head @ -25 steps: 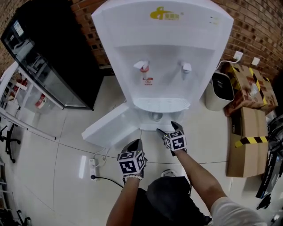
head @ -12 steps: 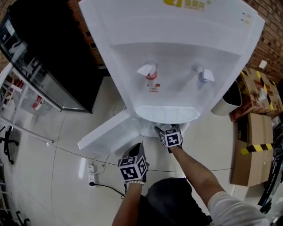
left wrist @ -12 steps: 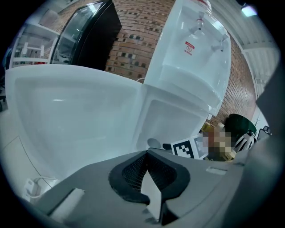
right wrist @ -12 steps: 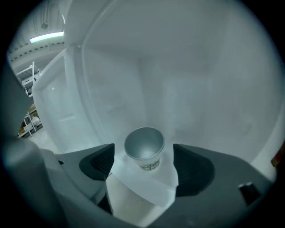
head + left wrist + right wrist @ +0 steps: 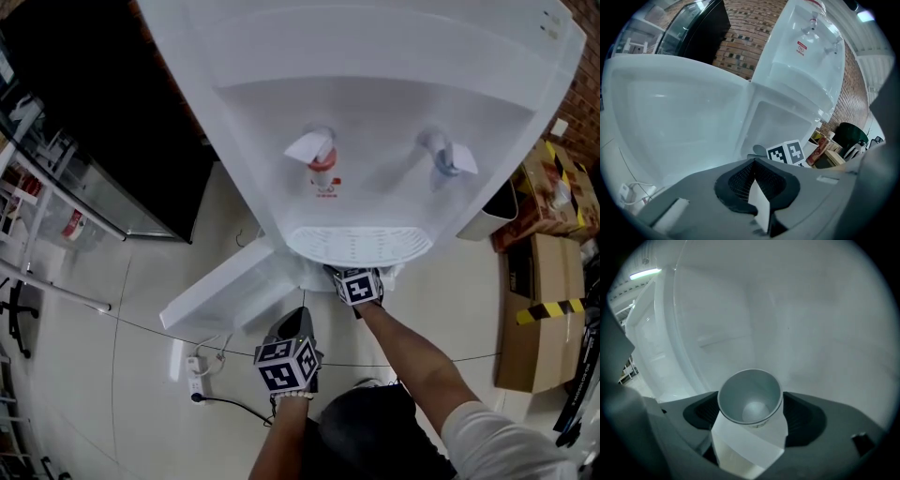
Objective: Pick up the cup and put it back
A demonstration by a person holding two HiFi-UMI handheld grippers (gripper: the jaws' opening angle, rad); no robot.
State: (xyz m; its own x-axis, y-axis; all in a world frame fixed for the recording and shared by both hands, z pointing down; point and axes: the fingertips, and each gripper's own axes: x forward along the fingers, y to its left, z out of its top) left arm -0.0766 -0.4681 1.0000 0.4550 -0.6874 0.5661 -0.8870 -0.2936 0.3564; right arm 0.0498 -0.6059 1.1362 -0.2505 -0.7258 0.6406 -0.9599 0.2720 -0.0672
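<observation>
The cup is seen upright inside the lower compartment of the water dispenser, between the jaws of the right gripper. These jaws have just been spread wider, and the pads seem not pressed on it. The jaws of the left gripper are held together with nothing between them, beside the swung-out door.

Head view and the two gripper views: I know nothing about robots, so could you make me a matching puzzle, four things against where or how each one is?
Things:
1 cup
2 left gripper
3 cabinet door
4 power strip

States:
A swung open
B lying on the floor
C between the right gripper's jaws
D shut, nothing held

Pairs: 1-C, 2-D, 3-A, 4-B.

The right gripper's jaws have just been opening, with the cup between them.
</observation>
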